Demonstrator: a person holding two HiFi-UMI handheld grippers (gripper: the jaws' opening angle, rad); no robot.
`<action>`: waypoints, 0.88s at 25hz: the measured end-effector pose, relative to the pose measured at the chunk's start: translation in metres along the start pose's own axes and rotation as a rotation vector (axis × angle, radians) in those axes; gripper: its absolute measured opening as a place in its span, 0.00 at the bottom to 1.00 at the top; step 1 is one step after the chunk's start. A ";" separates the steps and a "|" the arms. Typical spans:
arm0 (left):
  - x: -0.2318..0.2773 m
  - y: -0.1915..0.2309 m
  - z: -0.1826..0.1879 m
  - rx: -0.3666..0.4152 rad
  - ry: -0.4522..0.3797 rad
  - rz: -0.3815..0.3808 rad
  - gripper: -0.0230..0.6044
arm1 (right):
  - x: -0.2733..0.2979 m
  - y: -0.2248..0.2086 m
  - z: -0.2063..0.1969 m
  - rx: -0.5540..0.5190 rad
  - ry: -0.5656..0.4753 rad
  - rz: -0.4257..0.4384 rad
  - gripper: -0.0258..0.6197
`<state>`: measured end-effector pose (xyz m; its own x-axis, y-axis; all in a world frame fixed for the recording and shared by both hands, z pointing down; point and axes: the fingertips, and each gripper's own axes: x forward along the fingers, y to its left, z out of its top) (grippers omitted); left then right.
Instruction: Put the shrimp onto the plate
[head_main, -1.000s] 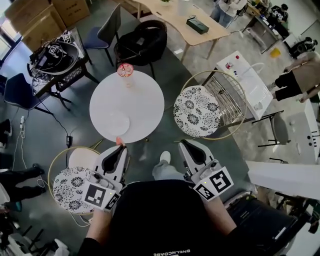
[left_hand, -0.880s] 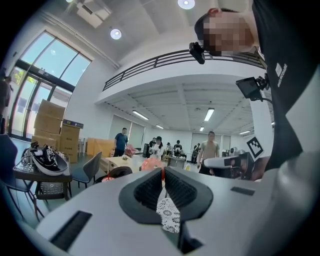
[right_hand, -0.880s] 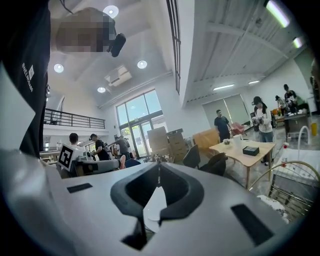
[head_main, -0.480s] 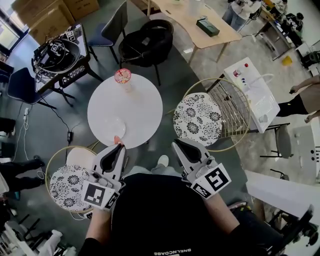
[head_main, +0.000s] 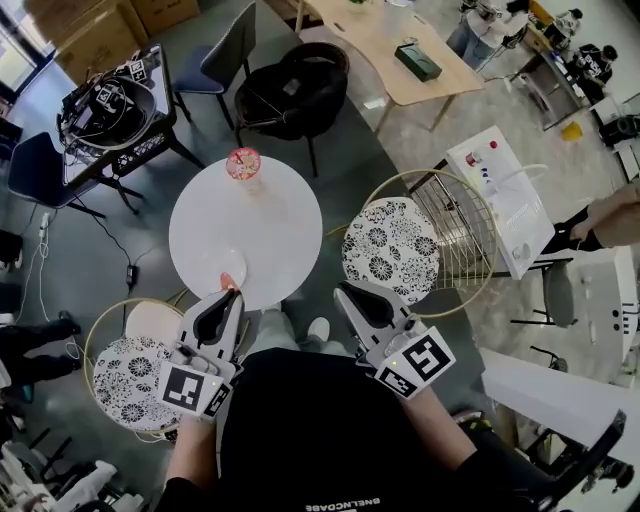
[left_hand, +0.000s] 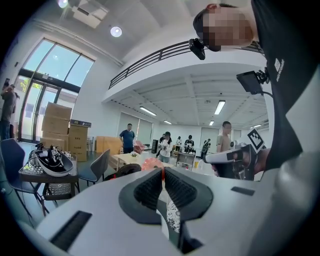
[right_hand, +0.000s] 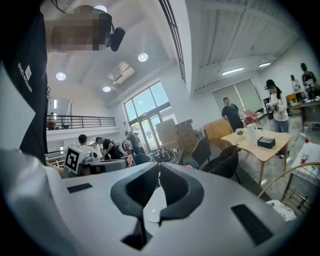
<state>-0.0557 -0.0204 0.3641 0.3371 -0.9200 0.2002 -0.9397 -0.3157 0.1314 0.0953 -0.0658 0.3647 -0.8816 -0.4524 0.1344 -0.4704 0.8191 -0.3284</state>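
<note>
Head view. Round white table (head_main: 268, 215) sits ahead of the person.
- Small white round plate (head_main: 221, 265) lies on the tabletop, close to its near edge and left of centre.
- Pink-red patterned cup (head_main: 242, 163) stands at the far edge of the tabletop, well apart from the plate.

Left gripper (head_main: 231, 291): tips are over the near edge of the tabletop, pointing toward the plate.
- An orange-pink shrimp (head_main: 229, 280) sticks out past the tips. It lines up with the plate's near rim.
- Cannot tell from this view whether the shrimp touches the plate or is above it.
- Left gripper view: jaws are nearly together, pinching a thin red-orange sliver of the shrimp between the ribbed black pads (left_hand: 180, 187).

Right gripper (head_main: 343, 293): it is off the table, beyond its near right edge, over the grey floor.
- It lies between the table and the black-and-white patterned round cushion (head_main: 390, 250) of a gold wire chair.
- Right gripper view: jaw tips meet with nothing between them. Only a pale gap shows lower down between the black pads (right_hand: 177, 192).

A second patterned cushion (head_main: 128, 378) on a like chair sits beside the left gripper, at the table's near left.
</note>
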 end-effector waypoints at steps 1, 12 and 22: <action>0.002 0.005 -0.002 0.002 0.005 -0.002 0.07 | 0.005 -0.002 0.000 0.003 0.003 -0.002 0.07; 0.024 0.056 -0.034 -0.009 0.076 -0.032 0.07 | 0.045 -0.009 0.007 -0.037 0.045 -0.032 0.07; 0.036 0.096 -0.092 -0.052 0.187 -0.048 0.07 | 0.071 -0.015 0.002 -0.052 0.108 -0.069 0.08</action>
<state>-0.1285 -0.0626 0.4732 0.3907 -0.8435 0.3686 -0.9197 -0.3413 0.1939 0.0398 -0.1106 0.3776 -0.8448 -0.4701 0.2556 -0.5290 0.8058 -0.2662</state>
